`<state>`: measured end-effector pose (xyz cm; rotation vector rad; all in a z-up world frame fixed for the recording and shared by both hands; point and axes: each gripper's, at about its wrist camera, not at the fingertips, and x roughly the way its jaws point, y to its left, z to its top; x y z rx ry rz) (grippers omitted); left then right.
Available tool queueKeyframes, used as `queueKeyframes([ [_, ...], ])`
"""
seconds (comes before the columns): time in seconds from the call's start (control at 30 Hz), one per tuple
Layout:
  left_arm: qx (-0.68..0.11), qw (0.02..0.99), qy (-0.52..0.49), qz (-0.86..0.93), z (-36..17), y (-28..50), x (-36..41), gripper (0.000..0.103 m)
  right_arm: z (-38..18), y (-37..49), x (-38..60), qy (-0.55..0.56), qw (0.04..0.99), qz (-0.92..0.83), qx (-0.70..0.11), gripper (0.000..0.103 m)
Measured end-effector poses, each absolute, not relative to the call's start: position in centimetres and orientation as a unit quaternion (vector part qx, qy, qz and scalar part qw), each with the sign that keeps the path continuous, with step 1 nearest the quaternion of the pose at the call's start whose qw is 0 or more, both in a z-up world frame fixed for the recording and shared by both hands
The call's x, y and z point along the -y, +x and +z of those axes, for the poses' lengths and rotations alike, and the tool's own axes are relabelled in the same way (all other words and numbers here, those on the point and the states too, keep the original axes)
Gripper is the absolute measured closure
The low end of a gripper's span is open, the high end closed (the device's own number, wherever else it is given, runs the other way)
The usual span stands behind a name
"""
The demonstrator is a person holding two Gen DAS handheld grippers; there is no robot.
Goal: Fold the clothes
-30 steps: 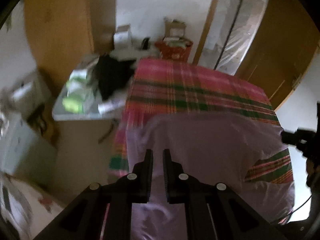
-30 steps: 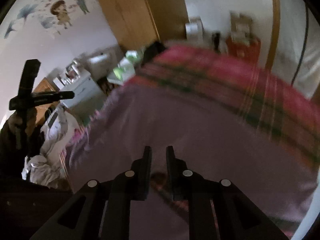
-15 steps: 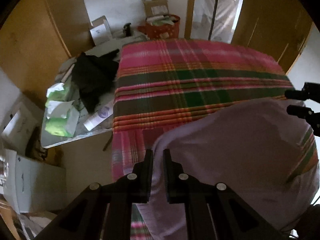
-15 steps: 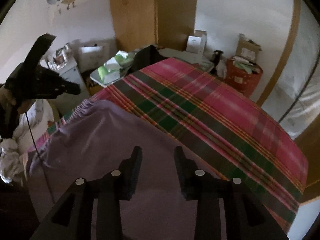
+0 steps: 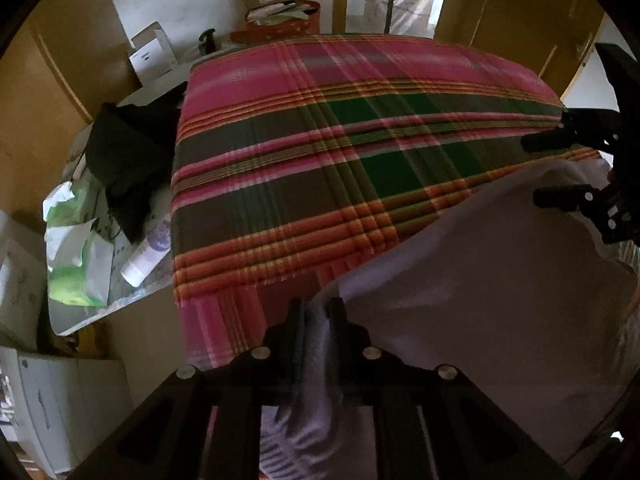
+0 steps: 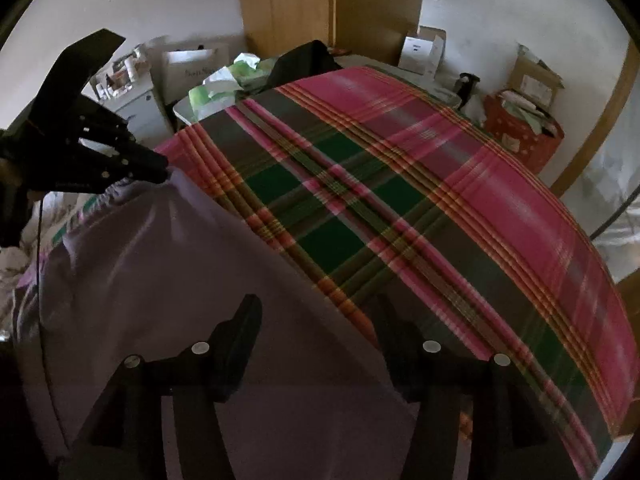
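Here a bed under a pink, green and orange plaid blanket (image 5: 320,152) fills most of both wrist views, and a pale lilac garment of thin fabric (image 6: 168,280) lies spread over its near part, one edge running diagonally across the plaid. Beside the bed stands a low white tabletop (image 5: 132,300) carrying a crumpled black cloth (image 5: 128,148), green and white packets (image 5: 72,256) and a white tube (image 5: 148,252). The left gripper (image 5: 318,312) has a bunched corner of the lilac garment between its fingers, with only a narrow gap, and its jaws are opening. The right gripper (image 6: 316,320) hangs over the garment's edge with its jaws spread wide and opening; cloth lies beneath them, gripped by neither finger.
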<state>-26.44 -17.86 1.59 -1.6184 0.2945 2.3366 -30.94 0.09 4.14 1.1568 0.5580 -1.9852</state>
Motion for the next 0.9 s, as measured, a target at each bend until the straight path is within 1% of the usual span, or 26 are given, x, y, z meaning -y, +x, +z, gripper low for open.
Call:
queueKeyframes([
  [0.13,-0.105,0.161,-0.556,0.809,1.3,-26.8,17.6,0.087,3.6,-31.4,0.0,0.456,0.389,-0.77,-0.218,0.044],
  [0.2,-0.109,0.185,-0.552,0.806,1.3,-26.4,17.3,0.083,3.4,-31.4,0.2,0.455,0.393,-0.767,-0.225,0.044],
  [0.23,-0.114,0.201,-0.55,0.802,1.3,-26.1,17.2,0.079,3.2,-31.3,0.2,0.454,0.394,-0.765,-0.228,0.044],
  [0.27,-0.121,0.209,-0.549,0.8,1.2,-26.0,17.0,0.077,3.1,-31.3,0.3,0.454,0.396,-0.764,-0.231,0.044],
  [0.43,-0.137,0.216,-0.538,0.804,1.0,-25.9,17.0,0.077,2.5,-31.4,0.4,0.452,0.399,-0.762,-0.237,0.044],
  [0.53,-0.136,0.226,-0.535,0.803,0.8,-26.1,17.4,0.074,2.1,-31.5,0.3,0.456,0.401,-0.759,-0.234,0.044],
  [0.63,-0.138,0.232,-0.532,0.803,0.8,-26.2,17.4,0.073,1.6,-31.5,0.4,0.46,0.399,-0.757,-0.237,0.044],
  [0.7,-0.137,0.23,-0.529,0.805,0.9,-26.3,17.2,0.071,1.3,-31.6,0.2,0.461,0.401,-0.757,-0.233,0.042],
  [0.9,-0.144,0.218,-0.516,0.816,0.8,-26.4,16.5,0.07,1.2,-31.8,0.3,0.458,0.405,-0.758,-0.229,0.038],
])
